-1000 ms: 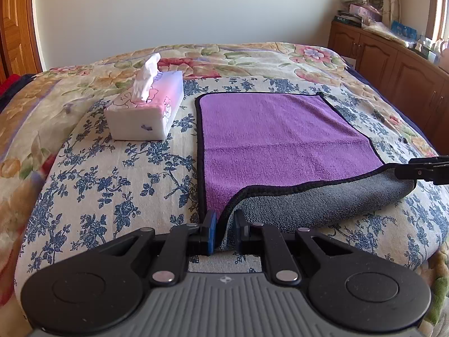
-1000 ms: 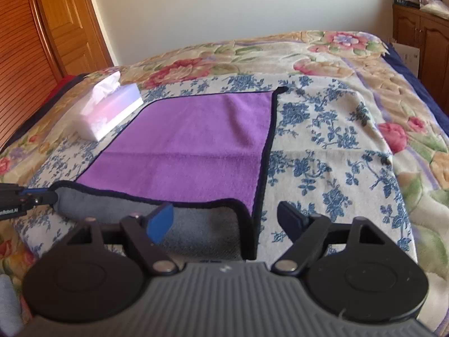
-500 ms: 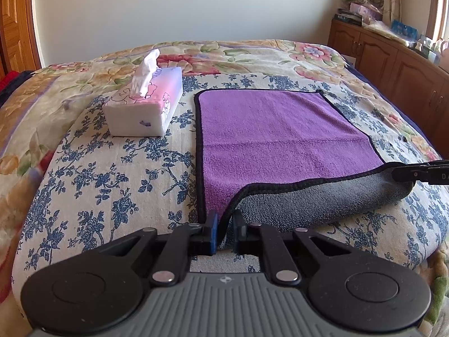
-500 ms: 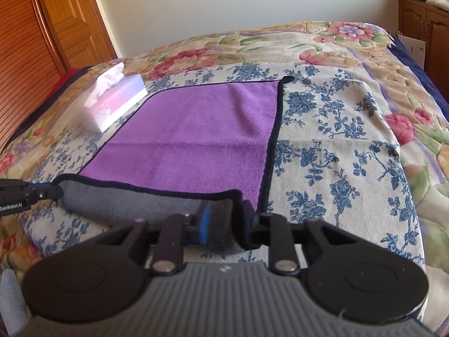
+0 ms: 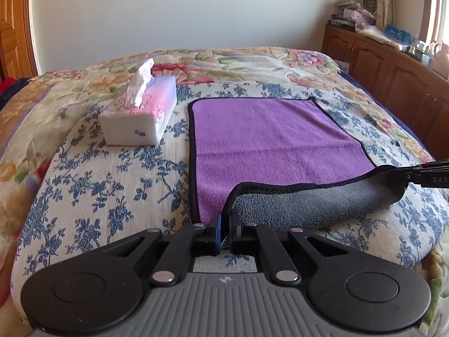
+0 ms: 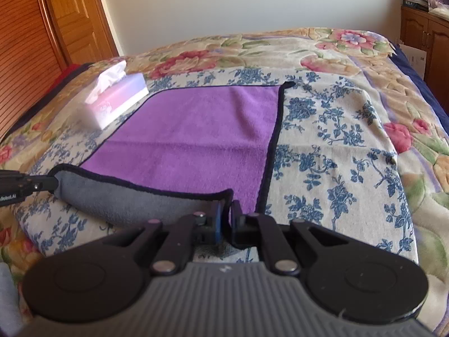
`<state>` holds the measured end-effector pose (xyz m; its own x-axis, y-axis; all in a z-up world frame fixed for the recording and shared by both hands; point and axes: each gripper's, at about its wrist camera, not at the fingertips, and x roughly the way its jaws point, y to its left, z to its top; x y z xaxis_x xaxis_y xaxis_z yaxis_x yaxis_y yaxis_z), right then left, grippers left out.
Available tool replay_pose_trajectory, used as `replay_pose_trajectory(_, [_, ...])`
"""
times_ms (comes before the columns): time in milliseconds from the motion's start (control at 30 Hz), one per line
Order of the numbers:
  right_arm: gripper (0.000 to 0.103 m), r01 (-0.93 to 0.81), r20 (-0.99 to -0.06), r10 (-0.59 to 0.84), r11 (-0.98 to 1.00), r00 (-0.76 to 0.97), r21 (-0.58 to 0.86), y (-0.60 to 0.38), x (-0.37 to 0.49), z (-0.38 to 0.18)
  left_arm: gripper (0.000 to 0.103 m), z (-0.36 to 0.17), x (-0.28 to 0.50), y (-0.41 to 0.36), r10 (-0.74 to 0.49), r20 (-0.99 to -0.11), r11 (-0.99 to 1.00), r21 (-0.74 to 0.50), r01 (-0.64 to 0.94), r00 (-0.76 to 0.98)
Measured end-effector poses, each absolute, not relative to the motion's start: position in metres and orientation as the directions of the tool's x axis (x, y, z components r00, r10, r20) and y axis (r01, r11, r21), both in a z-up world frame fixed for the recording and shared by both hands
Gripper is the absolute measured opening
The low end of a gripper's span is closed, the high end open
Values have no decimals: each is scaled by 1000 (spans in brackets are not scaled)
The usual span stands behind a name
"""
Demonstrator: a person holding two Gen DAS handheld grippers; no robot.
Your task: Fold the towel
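Observation:
A purple towel [image 5: 269, 137] with black trim and a grey underside lies flat on the floral bed; it also shows in the right wrist view [image 6: 196, 140]. Its near edge is lifted and curled over, showing the grey side [image 5: 303, 205]. My left gripper [image 5: 224, 224] is shut on the near left corner of the towel. My right gripper [image 6: 225, 219] is shut on the near right corner. Each gripper shows at the edge of the other's view, the right one [image 5: 421, 175] and the left one [image 6: 19, 185], holding the raised edge between them.
A white and pink tissue box [image 5: 143, 115] stands just left of the towel, also in the right wrist view [image 6: 115, 101]. Wooden cabinets [image 5: 393, 64] with clutter line the right wall. A wooden door [image 6: 56, 19] is at the left. The bed edge lies under the grippers.
My right gripper has closed on the near right corner, having been open a second ago. Both grippers have lifted the near edge and carried it forward over the purple side.

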<state>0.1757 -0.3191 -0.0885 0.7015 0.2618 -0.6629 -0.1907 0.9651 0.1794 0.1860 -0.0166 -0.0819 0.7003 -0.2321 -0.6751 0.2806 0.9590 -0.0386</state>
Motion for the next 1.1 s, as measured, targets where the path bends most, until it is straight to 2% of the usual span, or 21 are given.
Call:
replay_pose_trajectory(400, [8,-205,-599,261,965,757,162,-318,175,-75,5,-66,187,-17,-259,-636,954,-52,294,727])
replay_pose_trajectory(467, [4,-208,-593,265,964,760,164,-318,177,-75,5,-64,189,-16,-260,-631,955,-54,292,731])
replay_pose_trajectory(1100, [3,-242,-535,279,960,797,140,-318,187,-54,5,-42,199,-18,-263,-582,957,-56,285,770])
